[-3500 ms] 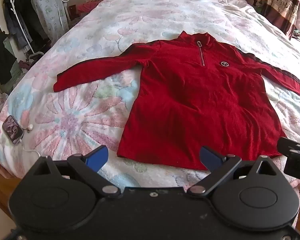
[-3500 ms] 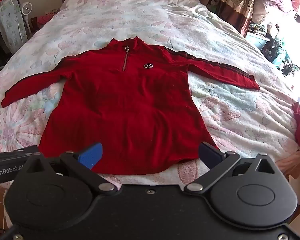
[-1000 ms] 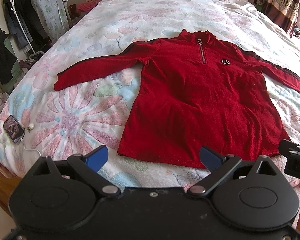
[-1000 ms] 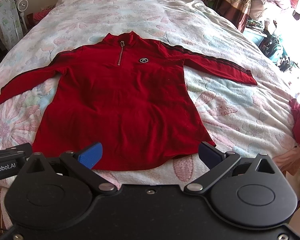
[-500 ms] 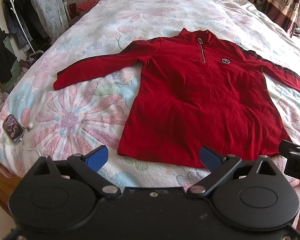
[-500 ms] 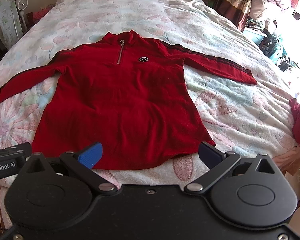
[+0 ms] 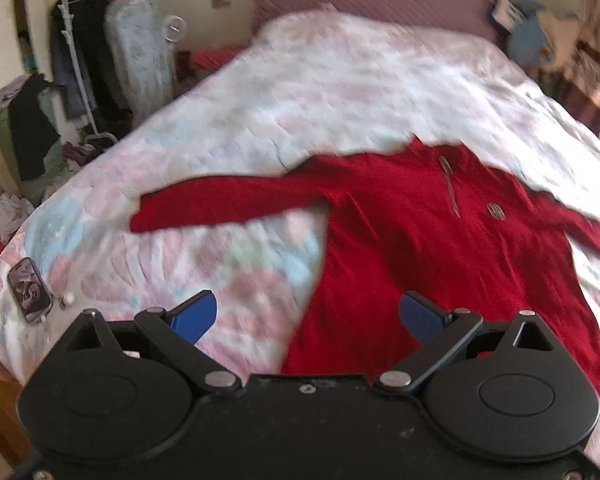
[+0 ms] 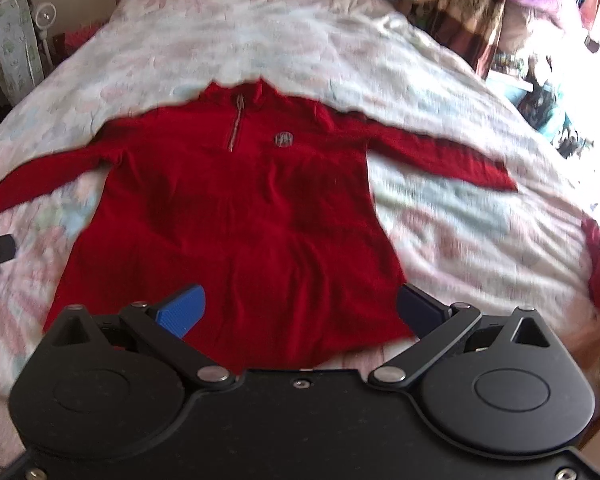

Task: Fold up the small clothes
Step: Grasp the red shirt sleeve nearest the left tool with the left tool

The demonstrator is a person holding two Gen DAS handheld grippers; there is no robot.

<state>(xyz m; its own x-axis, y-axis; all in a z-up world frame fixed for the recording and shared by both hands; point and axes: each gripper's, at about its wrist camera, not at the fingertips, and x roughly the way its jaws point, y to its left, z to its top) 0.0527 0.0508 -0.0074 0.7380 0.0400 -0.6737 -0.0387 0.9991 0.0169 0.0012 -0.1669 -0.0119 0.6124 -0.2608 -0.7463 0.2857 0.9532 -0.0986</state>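
A bed (image 8: 440, 80) with a pale floral cover filled both views, and the task's garment, a red long-sleeved top (image 8: 236, 216), lay flat on it, front up, collar away from the cameras and hem at the near edge. Both sleeves were spread outward: one sleeve (image 7: 220, 204) reached toward the side where a phone (image 7: 30, 290) lay near the bed's edge, the other sleeve (image 8: 440, 156) toward the bright window side. A short zip (image 8: 236, 126) and a round badge (image 8: 283, 139) marked the chest. The left gripper (image 7: 306, 314) hovered over the hem corner on its side with its blue fingers spread wide and holding nothing; the right gripper (image 8: 300, 308) hovered over the middle-to-far part of the hem, likewise spread and empty. No fold had been started. Both views were motion-blurred, so fine fabric detail could not be confirmed. In the inspector's judgement the top would handle as light, soft and limp, sagging wherever unsupported and possibly dragging on the plush cover. The soundest holds appeared to be a sleeve cuff and the matching shoulder or hem corner, pinched through both layers.
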